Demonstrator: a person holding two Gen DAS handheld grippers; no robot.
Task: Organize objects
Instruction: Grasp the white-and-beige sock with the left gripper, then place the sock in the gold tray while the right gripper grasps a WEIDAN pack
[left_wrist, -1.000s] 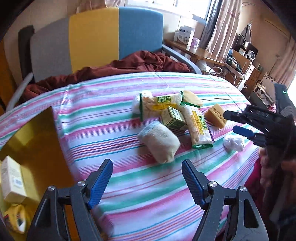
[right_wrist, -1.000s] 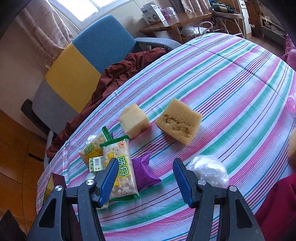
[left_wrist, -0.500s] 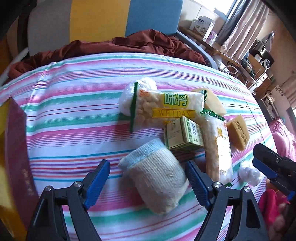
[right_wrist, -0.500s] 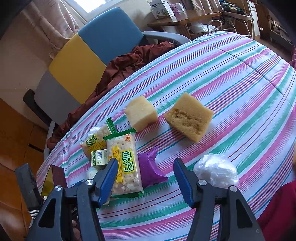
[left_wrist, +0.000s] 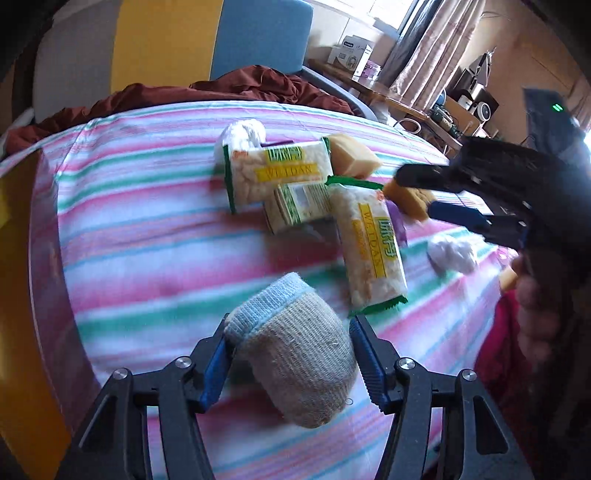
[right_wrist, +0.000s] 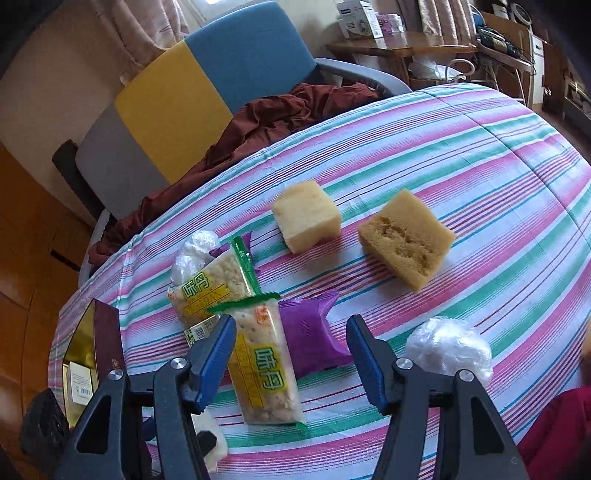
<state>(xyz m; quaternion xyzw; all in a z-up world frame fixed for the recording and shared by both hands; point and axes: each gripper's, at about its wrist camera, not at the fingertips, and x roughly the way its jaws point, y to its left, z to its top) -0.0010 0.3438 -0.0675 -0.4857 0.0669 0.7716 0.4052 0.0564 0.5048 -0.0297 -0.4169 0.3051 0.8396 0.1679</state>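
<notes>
A rolled beige sock with a pale blue cuff lies at the near edge of the striped tablecloth. My left gripper has it between its blue pads, which touch both sides as the jaws are closing. Beyond it lie two cracker packs, a small green carton, a pale sponge block and a brown sponge block. My right gripper is open, hovering over a cracker pack and a purple packet, gripping nothing. In the left wrist view the right gripper hangs at the right.
Wads of white plastic lie on the cloth. A gold-lined open box holding a small carton sits at the table's left edge. A yellow, blue and grey chair with a maroon cloth stands behind.
My left gripper came down toward the rolled sock and closed its jaws around it. The right gripper drifted a little over the cracker pack and purple packet, still open.
</notes>
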